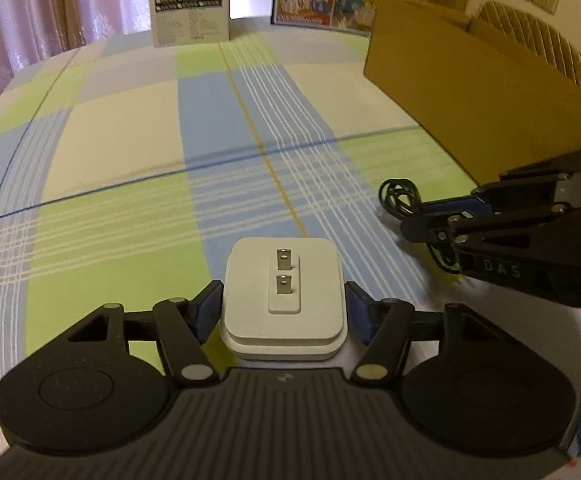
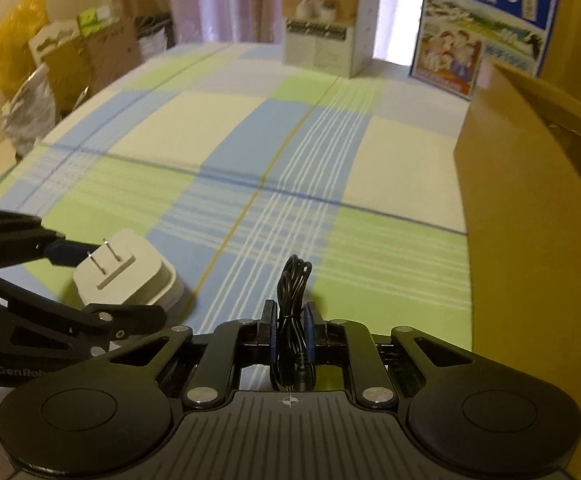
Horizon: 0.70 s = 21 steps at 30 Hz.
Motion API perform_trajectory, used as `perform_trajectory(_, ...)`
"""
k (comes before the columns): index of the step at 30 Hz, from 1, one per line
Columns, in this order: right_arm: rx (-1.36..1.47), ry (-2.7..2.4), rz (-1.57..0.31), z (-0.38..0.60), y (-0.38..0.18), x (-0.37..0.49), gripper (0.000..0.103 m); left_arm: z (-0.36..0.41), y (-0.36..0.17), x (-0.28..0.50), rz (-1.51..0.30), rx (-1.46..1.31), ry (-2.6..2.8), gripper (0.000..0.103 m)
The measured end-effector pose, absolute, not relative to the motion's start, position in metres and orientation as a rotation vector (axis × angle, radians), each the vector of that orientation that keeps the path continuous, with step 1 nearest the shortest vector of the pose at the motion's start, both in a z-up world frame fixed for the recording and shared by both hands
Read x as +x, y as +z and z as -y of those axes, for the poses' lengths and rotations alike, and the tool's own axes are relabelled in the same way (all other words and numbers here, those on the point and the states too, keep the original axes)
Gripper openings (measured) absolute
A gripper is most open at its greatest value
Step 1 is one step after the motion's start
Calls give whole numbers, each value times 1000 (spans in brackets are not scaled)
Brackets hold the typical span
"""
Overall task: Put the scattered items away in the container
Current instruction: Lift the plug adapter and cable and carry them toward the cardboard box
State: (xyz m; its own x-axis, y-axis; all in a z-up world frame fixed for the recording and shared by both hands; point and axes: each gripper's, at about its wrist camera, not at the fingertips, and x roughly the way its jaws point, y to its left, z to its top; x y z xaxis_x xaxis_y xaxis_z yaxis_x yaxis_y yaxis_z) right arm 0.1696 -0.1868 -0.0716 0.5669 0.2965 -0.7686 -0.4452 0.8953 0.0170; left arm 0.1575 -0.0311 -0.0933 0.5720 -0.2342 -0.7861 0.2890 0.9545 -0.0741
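A table under a checked cloth in green, blue and cream filled both views; curtains and two printed cartons stood along its far edge.

Left wrist view: the left gripper was clamped on a white plug adapter, blue pads pressed to its two sides, prongs facing up. The adapter sat near the near edge of the table, low over the cloth; contact with the cloth could not be told. The cardboard box, the likely container, stood at the right edge of the table, open at the top. The right gripper showed between the adapter and the box, a black cable looping out past its tips.

Right wrist view: the right gripper was clenched on the coiled black cable, the bundle upright between the pads, a connector end hanging behind them. The cardboard box rose just to the right; little of its inside showed, so its contents could not be told. The adapter showed at left in the left gripper.

Judgement: both items gripped, neither yet in the box. No other loose items on the visible cloth. Carry and drop remained for both.
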Motion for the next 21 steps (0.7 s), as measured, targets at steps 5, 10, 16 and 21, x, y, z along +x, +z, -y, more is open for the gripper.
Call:
perform_trajectory(5,-153,424,-850,193,-66,168,10,33,-84,156,-878,81,-299,60)
perform_trajectory(10,-130,407,-832,199,-60,164,10,38,-78,151,-871,83,-306,60)
perform_trajectory(16,-124,401,-791,202,-47,151,10,45,-72,142,-882,82,-285,60)
perform_trajectory(21,-107,400,-721,209,-30,136,10,47,-60,131,-877,25,-264,60)
